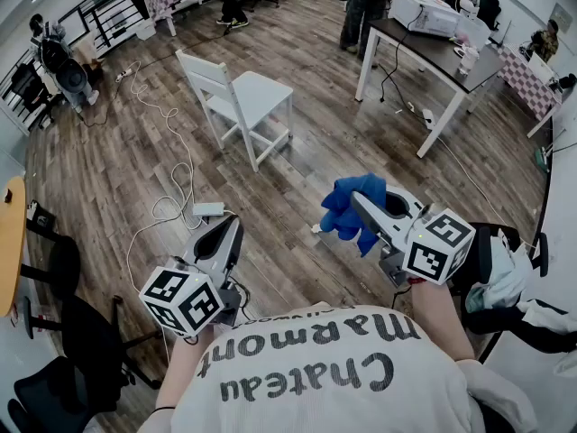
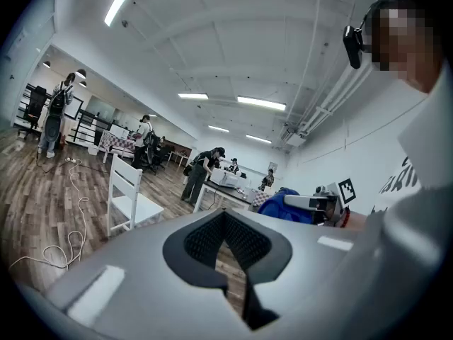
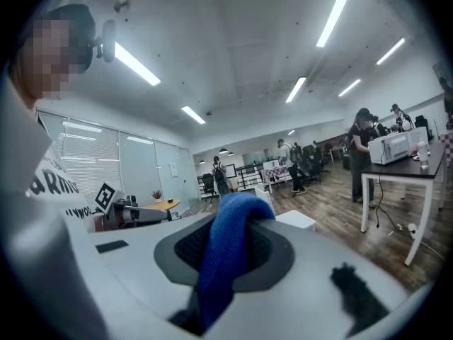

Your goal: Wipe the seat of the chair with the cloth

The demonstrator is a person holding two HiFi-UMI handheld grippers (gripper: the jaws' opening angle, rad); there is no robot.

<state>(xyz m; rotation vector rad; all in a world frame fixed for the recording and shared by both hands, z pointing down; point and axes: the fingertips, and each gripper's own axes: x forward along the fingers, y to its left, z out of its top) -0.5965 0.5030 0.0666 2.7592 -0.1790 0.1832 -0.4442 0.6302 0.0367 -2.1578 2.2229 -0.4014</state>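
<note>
Nothing has been wiped so far, by the look of it. The white wooden chair [image 1: 236, 99] stands alone on the plank floor [image 1: 297, 165], and its seat [image 1: 261, 91] is bare, with no cloth or tool anywhere near it. What is done is the pick-up: the right tool [image 1: 362, 204] is clamped on the blue cloth [image 1: 347, 213]. In the right gripper view the cloth [image 3: 225, 253] runs up through the closed jaws and bunches over the tip, with most of the fabric loose beyond it. The left tool [image 1: 233, 225] carries nothing. In the left gripper view its jaws are pressed together with only a thin slit between them, and it is pointed toward the chair [image 2: 127, 198]. Both tools are held close in front of the person, well short of the chair with open floor between, so the approach comes first. A white cable [image 1: 171, 152] trails over the floor on the near side of the chair, on the left tool's side, and a dark-topped bench [image 1: 433, 50] stands well off on the chair's other side. I judge that nearly all the task is left: walking up to the chair, bringing the cloth down flat on the seat, and sweeping it across the whole surface. The loose bunch of cloth past the tip should give enough to press onto the seat.
</note>
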